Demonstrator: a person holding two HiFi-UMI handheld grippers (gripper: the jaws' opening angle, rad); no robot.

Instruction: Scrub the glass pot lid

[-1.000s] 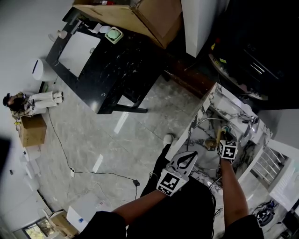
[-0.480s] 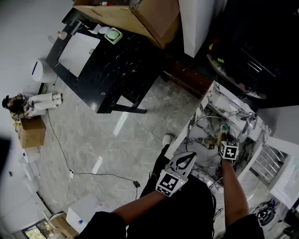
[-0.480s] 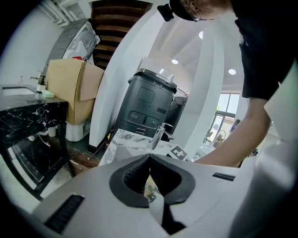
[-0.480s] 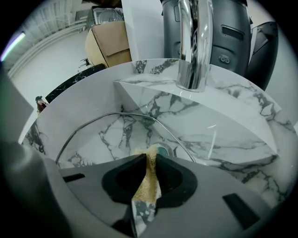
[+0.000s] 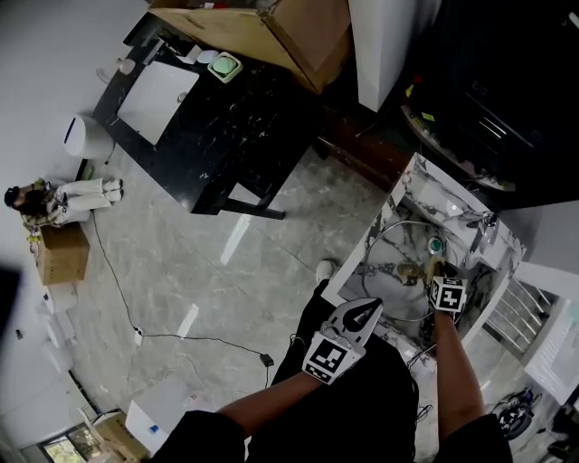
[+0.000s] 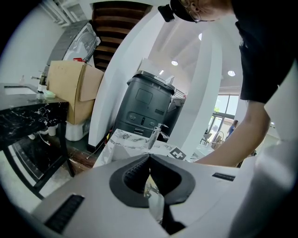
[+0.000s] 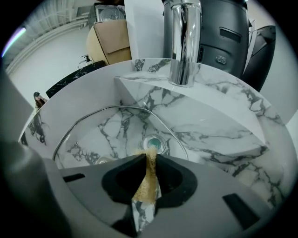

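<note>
The glass pot lid (image 5: pixel 389 251) lies in the marble sink (image 5: pixel 423 192), its metal rim (image 7: pixel 106 109) arcing across the basin in the right gripper view. My right gripper (image 5: pixel 432 269) is shut on a tan scrub pad (image 7: pixel 148 179), which is pressed toward the lid close to the drain (image 7: pixel 154 143). In the head view the pad (image 5: pixel 412 269) shows as a brown patch on the lid. My left gripper (image 5: pixel 365 310) is shut with nothing in it, held at the sink's near edge and apart from the lid. Its jaws (image 6: pixel 149 157) point over the sink top.
A chrome faucet (image 7: pixel 184 42) stands over the back of the basin. A dish rack (image 5: pixel 520 312) sits right of the sink. Beyond are a black table (image 5: pixel 208 127), a cardboard box (image 5: pixel 271 27), a dark appliance (image 6: pixel 146 109) and a cable (image 5: pixel 181 336) on the floor.
My right gripper has shifted a little with the pad across the lid. The left gripper has stayed roughly where it was.
</note>
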